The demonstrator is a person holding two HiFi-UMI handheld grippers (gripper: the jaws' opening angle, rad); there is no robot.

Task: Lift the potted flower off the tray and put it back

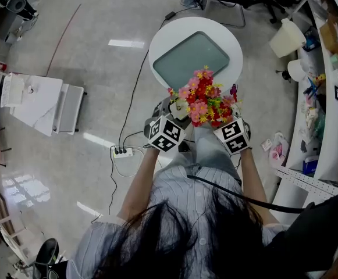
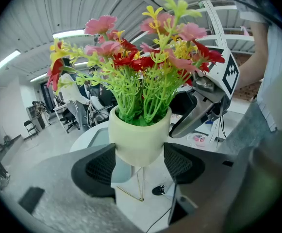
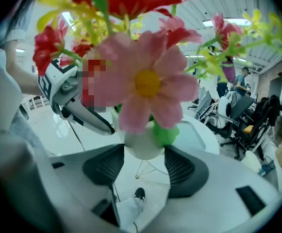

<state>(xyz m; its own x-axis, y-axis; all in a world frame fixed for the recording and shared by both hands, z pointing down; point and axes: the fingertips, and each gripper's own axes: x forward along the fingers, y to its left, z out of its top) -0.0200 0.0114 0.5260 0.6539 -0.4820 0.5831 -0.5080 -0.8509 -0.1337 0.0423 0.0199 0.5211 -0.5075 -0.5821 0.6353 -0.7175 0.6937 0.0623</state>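
Pot check, 2 grippers engaged.

- Potted flower (image 1: 203, 103): clear of the tray (image 1: 192, 57) and in the air, on my side of the round table (image 1: 157, 45), close to my body. The tray is bare. The pot (image 2: 140, 137) looks upright in the left gripper view.
- Left gripper (image 2: 140, 166): jaws narrowed onto the pale pot, a ribbed pad pressing each flank low on the body. Nothing else is between them.
- Right gripper (image 3: 143, 166): jaws likewise drawn in on the pot's lower part (image 3: 143, 147). The blooms fill most of this view, so I cannot confirm contact on both pads as firmly as on the left.
- The 2 grippers meet the pot from opposite sides; each shows in the other's view.

Judgement: the lift looks done and the return to the tray is the part left.

How to do it well:
1. Move the 2 grippers as 1 unit. Any drift apart would tilt the pot or pull it out of 1 grip.
2. Carry forward first, descend only once the pot is over the tray's middle, well inside the rim.
3. The pot narrows toward its base, so a low grip could slip upward. Hold pressure even and go down slowly.
4. Open the jaws only once the base sits flat.
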